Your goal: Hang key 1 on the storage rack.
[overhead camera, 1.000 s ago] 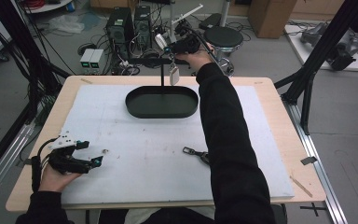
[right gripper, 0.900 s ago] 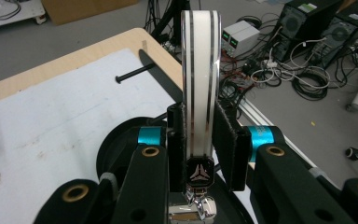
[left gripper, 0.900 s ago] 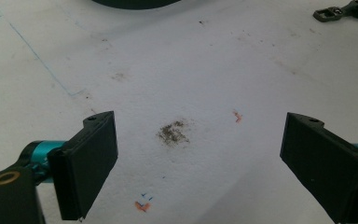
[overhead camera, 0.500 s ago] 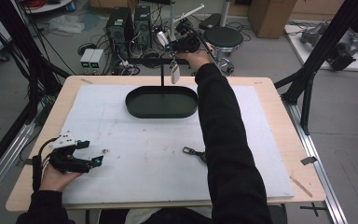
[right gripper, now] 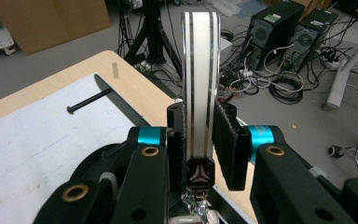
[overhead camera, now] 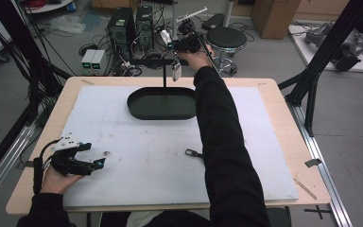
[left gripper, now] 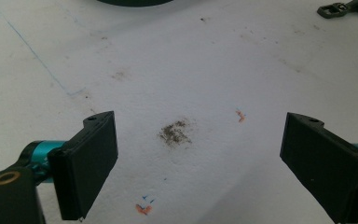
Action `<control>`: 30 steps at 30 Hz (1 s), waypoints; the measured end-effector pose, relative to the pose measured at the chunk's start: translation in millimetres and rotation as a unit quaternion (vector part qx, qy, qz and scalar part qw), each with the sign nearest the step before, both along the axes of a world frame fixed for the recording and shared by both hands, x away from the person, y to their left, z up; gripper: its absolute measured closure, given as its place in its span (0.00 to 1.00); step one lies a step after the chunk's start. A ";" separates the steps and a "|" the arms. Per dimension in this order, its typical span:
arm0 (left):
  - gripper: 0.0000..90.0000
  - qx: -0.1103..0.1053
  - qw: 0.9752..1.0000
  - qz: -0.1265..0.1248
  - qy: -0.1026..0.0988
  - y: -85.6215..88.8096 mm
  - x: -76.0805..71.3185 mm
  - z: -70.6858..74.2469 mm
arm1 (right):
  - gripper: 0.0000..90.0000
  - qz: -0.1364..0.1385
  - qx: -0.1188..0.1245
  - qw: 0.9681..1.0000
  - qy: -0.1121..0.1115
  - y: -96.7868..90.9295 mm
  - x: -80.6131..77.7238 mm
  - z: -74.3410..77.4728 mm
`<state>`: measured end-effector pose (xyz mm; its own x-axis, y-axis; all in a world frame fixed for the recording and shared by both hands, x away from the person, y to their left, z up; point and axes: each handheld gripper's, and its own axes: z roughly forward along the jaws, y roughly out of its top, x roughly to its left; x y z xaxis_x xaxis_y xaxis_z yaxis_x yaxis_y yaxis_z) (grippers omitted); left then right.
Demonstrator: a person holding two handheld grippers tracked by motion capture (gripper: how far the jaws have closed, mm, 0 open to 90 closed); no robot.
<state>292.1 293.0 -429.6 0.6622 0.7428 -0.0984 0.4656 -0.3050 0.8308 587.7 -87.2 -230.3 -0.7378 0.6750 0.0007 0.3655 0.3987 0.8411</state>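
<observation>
High view shows the right gripper (overhead camera: pixel 176 59) raised over the far edge of the table (overhead camera: pixel 274 101), beside the top of a thin black stand (overhead camera: pixel 164 78) that rises from a dark oval tray (overhead camera: pixel 144 106). Its jaws are closed on a white strap (overhead camera: pixel 176 72) with a small black buckle (right gripper: pixel 199 173) at one end, and in the high view the strap hangs down from the gripper close to the stand's crossbar. In the right gripper view the white strap sticks straight up between the 2 pads, pinched flat, with the buckle sitting low by the jaw roots.

The left gripper (overhead camera: pixel 92 158) rests at the near left corner of the table with its jaws wide apart and nothing between them; a second buckle piece (overhead camera: pixel 194 153) lies loose on the white mat (overhead camera: pixel 123 179) near the middle.

The step looks like hanging the strap on the stand. To do it well, the person should keep the pinch firm, carry the strap's loop squarely over the crossbar end, lower it until the bar takes the weight, and only then ease the jaws open, so the strap does not slip off into the tray.
</observation>
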 end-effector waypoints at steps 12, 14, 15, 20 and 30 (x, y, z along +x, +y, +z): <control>0.13 0.005 1.000 0.002 0.002 -0.7 -1.8 0.1 | 0.55 -0.024 0.009 1.000 0.016 1.0 10.5 -24.6; 0.13 0.005 1.000 0.002 0.001 -1.0 -2.1 0.2 | 0.37 -0.032 0.007 0.999 0.019 -2.5 7.1 -32.1; 0.13 0.005 1.000 0.002 0.001 -1.0 -2.1 0.2 | 0.27 -0.036 0.005 0.999 0.019 -4.7 5.9 -33.9; 0.13 0.005 1.000 0.002 0.003 -1.1 -1.3 -0.2 | 0.01 -0.041 0.001 0.999 0.035 -17.2 1.2 -39.8; 0.13 0.006 1.000 0.003 0.004 -1.4 -0.5 -0.8 | 0.01 -0.048 -0.003 0.998 0.037 -44.8 -21.2 -46.6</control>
<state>291.6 291.6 -430.3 0.6568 0.7482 -0.0943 0.4742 -0.3124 0.8231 566.5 -132.0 -276.9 -0.6678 0.7428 0.0481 0.4630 0.3640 0.8082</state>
